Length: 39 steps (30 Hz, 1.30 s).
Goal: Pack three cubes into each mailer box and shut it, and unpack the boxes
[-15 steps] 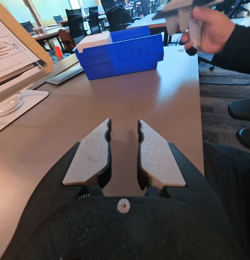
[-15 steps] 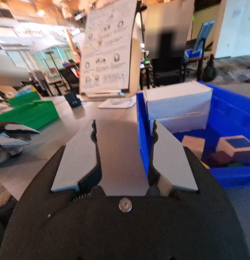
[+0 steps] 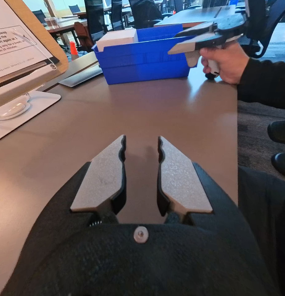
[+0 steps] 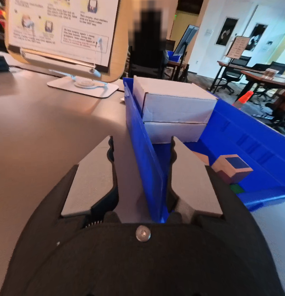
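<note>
Left gripper point(image 3: 141, 139) low over the bare middle of the bench point(image 3: 154, 112), fingers apart, nothing between them. Right gripper point(image 4: 142, 139) also parted and empty, straddling the near side wall of the blue bin point(image 4: 251, 144) at the bench's far edge. Inside the bin: two white mailer boxes point(image 4: 175, 110) stacked, lids shut, at the far end; cubes point(image 4: 231, 168) at the near end.

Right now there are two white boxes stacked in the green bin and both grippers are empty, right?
Almost. The bin is blue, not green, as the right wrist view shows. The two white boxes are stacked in it, and the left gripper and right gripper are both empty.
</note>
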Each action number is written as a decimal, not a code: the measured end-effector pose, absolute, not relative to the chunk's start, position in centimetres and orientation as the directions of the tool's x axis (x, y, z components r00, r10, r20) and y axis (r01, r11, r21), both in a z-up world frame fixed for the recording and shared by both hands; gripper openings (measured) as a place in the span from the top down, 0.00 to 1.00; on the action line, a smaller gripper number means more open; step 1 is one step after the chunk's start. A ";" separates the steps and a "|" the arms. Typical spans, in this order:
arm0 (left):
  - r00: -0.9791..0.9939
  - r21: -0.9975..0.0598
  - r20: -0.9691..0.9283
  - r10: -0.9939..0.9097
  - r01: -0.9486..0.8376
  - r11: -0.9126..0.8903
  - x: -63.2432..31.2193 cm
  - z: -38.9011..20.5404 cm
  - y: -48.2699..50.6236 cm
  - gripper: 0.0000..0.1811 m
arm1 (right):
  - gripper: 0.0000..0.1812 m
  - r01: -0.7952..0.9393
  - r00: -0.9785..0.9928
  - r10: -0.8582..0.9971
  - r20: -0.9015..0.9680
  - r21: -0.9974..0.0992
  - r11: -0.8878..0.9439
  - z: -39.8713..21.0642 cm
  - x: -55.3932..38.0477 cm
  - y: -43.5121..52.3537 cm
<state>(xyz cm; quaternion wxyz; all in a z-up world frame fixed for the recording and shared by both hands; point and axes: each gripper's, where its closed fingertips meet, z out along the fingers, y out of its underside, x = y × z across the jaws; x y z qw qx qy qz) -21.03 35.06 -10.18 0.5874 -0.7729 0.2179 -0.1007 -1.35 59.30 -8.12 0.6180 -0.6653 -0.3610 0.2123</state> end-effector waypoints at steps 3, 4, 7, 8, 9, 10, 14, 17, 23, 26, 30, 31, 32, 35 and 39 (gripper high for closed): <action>0.897 -0.954 -0.092 -0.433 -0.205 -0.221 -21.4 -10.1 35.2 0.79 | 0.62 0.205 0.630 0.768 0.116 -0.979 -0.020 -8.4 -2.0 59.7; 0.899 -0.953 -0.094 -0.427 -0.206 -0.223 -21.5 -10.2 35.2 0.79 | 0.61 0.213 0.633 0.765 0.119 -0.977 -0.024 -8.5 -2.0 59.8; 0.901 -0.948 -0.110 -0.420 -0.222 -0.228 -21.5 -10.3 35.3 0.80 | 0.63 0.210 0.662 0.734 0.150 -0.978 0.011 -8.1 -1.7 59.8; 0.901 -0.947 -0.114 -0.418 -0.225 -0.228 -21.5 -10.4 35.3 0.80 | 0.64 0.202 0.670 0.725 0.159 -0.979 0.029 -7.9 -1.5 59.8; 0.902 -0.947 -0.116 -0.415 -0.226 -0.227 -21.5 -10.4 35.3 0.80 | 0.65 0.195 0.674 0.720 0.166 -0.980 0.043 -7.7 -1.4 59.6; 0.903 -0.947 -0.117 -0.413 -0.226 -0.227 -21.6 -10.3 35.2 0.79 | 0.65 0.190 0.675 0.717 0.171 -0.980 0.054 -7.5 -1.3 59.6; 0.907 -0.948 -0.119 -0.404 -0.224 -0.224 -21.7 -10.3 35.2 0.79 | 0.67 0.202 0.691 0.697 0.193 -0.977 0.070 -7.4 -1.1 59.5; 0.905 -0.947 -0.120 -0.408 -0.228 -0.227 -21.6 -10.4 35.2 0.79 | 0.68 0.202 0.691 0.697 0.192 -0.977 0.069 -7.5 -1.1 59.5; 0.904 -0.935 -0.164 -0.394 -0.269 -0.229 -21.5 -10.7 35.2 0.79 | 0.68 0.201 0.694 0.697 0.179 -0.978 0.051 -7.6 -1.0 59.5; 0.898 -0.928 -0.184 -0.399 -0.292 -0.230 -21.3 -10.9 35.1 0.79 | 0.68 0.207 0.700 0.693 0.174 -0.978 0.037 -7.8 -0.9 59.5; 0.903 -0.930 -0.154 -0.401 -0.270 -0.251 -21.5 -11.0 35.3 0.79 | 0.67 0.212 0.699 0.694 0.170 -0.977 0.025 -8.0 -0.9 59.5; 0.906 -0.932 -0.147 -0.398 -0.262 -0.251 -21.6 -10.9 35.3 0.79 | 0.67 0.215 0.701 0.692 0.172 -0.976 0.025 -8.0 -0.9 59.5; 0.907 -0.934 -0.144 -0.396 -0.256 -0.247 -21.7 -10.8 35.3 0.79 | 0.67 0.219 0.702 0.690 0.176 -0.975 0.026 -8.0 -0.9 59.5; 0.906 -0.931 -0.144 -0.399 -0.260 -0.255 -21.6 -11.0 35.3 0.80 | 0.68 0.229 0.696 0.694 0.183 -0.973 0.027 -8.1 -1.1 59.5; 0.915 -0.929 -0.147 -0.375 -0.257 -0.265 -21.9 -11.0 35.4 0.79 | 0.70 0.254 0.683 0.708 0.180 -0.967 0.000 -8.7 -1.4 59.6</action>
